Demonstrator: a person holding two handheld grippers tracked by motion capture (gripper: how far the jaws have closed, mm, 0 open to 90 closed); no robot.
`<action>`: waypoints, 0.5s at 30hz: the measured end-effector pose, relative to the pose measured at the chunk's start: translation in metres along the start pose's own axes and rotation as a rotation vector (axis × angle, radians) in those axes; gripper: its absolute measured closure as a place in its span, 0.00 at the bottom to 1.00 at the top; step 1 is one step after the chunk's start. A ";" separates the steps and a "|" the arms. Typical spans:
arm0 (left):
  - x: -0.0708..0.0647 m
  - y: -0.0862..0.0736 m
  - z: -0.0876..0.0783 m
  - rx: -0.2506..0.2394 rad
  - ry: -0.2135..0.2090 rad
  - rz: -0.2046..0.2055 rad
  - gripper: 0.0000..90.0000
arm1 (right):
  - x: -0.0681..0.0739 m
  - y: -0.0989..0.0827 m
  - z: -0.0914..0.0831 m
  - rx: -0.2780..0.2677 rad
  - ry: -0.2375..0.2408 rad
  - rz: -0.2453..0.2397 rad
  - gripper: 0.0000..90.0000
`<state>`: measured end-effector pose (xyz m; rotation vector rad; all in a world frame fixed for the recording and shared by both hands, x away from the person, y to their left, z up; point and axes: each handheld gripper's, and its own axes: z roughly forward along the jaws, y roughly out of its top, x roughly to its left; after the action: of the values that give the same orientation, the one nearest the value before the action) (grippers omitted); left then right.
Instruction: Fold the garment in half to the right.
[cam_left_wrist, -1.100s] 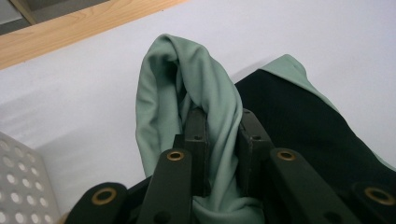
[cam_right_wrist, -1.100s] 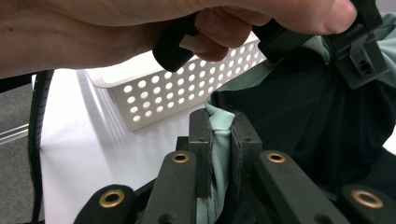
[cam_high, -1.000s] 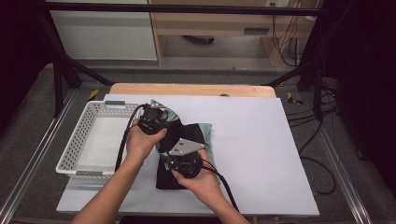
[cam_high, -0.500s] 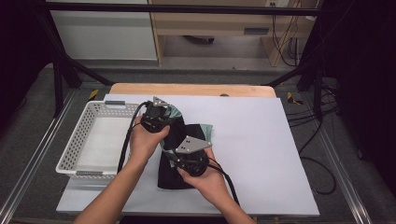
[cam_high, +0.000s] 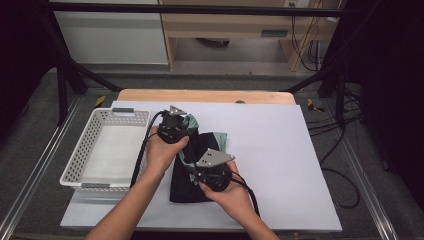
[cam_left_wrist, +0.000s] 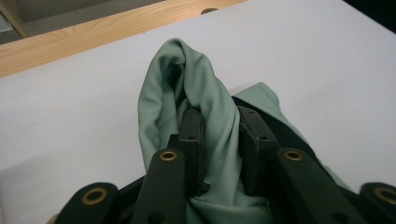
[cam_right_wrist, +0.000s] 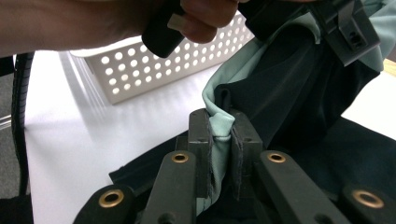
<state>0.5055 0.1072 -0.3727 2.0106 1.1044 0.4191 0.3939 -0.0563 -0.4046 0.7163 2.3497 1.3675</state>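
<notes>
High view: the person is working a black-and-green garment (cam_high: 192, 172) on the white sheet covering the table (cam_high: 300, 165), just right of the white basket (cam_high: 107, 150). Against the frames a second back, the right gripper (cam_high: 200, 167) is sitting further up and left, closer to the left gripper (cam_high: 176, 131), and the cloth between them is now bunching into a narrower, taller stack. I am judging this as a fold being gathered, not yet finished. The basket wall is standing just beside the left hand, so leftward travel is tight; the table's right half is offering wide free room.

Left gripper view: the left gripper (cam_left_wrist: 219, 140) is straddling a green fold (cam_left_wrist: 187, 88) that rises in a loop ahead of it. Its jaws have just been opening slightly; the cloth is lying between them with slack on both sides (no firm pinch that I can see). The wooden table edge (cam_left_wrist: 84, 42) is lying well beyond the loop.

Right gripper view: the right gripper (cam_right_wrist: 219, 135) is pinching the green hem (cam_right_wrist: 222, 126) tightly between its pads, black fabric hanging behind. The basket (cam_right_wrist: 177, 65) is standing near, beyond the other hand (cam_right_wrist: 140, 23).
</notes>
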 end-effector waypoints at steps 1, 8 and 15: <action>0.000 0.000 0.000 -0.003 -0.003 0.000 0.80 | 0.000 -0.001 -0.001 0.001 -0.001 -0.002 0.91; -0.004 -0.002 0.002 -0.016 -0.013 -0.009 0.80 | -0.001 -0.007 -0.008 0.008 -0.007 0.005 0.91; -0.006 -0.002 0.003 -0.022 -0.017 -0.011 0.79 | -0.001 -0.012 -0.010 0.005 -0.013 0.011 0.91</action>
<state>0.5029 0.1013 -0.3758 1.9844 1.0956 0.4067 0.3870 -0.0689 -0.4099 0.7379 2.3438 1.3578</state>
